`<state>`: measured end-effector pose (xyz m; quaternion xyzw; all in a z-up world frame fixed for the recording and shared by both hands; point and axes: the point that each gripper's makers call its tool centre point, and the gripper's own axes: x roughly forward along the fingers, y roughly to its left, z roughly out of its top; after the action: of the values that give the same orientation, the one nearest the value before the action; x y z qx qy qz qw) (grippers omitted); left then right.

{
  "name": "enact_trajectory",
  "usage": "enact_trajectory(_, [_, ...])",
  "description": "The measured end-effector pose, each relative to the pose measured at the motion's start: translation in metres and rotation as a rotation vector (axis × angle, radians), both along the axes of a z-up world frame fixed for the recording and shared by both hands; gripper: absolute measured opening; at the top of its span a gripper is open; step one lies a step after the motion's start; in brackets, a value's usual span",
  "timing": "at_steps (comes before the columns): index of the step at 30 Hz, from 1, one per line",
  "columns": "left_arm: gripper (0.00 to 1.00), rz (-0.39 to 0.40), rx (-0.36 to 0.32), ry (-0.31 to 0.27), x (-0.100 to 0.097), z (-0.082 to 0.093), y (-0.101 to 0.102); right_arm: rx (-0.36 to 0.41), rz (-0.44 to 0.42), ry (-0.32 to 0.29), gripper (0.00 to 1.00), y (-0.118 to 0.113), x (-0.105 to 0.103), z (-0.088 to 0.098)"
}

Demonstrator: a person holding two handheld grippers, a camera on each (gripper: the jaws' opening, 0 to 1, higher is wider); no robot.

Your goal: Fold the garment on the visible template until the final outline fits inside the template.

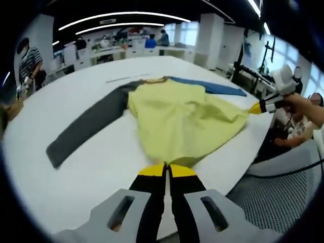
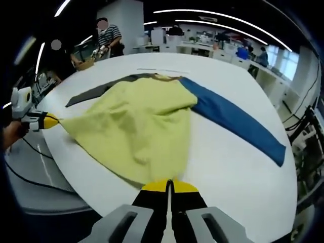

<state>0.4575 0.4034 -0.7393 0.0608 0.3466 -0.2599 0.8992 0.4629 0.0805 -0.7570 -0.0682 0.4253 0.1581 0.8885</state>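
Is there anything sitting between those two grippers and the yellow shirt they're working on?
Nothing visible. Both grippers are already at the shirt: the left gripper is shut on one hem corner, the right gripper on the other. The white table around the shirt shows no objects blocking it.

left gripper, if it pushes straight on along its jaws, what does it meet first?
The left gripper already sits shut on the hem of the yellow garment, so straight on means the yellow body cloth at once, lying on the white table. Past that, probably the collar; depth is unclear.
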Motion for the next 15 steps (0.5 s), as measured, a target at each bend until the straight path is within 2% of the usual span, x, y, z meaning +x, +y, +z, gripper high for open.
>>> enact_trajectory(5, [0.00,0.034,0.007,0.055,-0.005,-0.016,0.009,0.004,-0.009,0.022,0.00,-0.004,-0.003,-0.008])
enact_trajectory(15, [0.00,0.060,0.039,0.109,-0.012,-0.028,0.015,0.003,-0.004,0.079,0.00,-0.007,-0.015,-0.020])
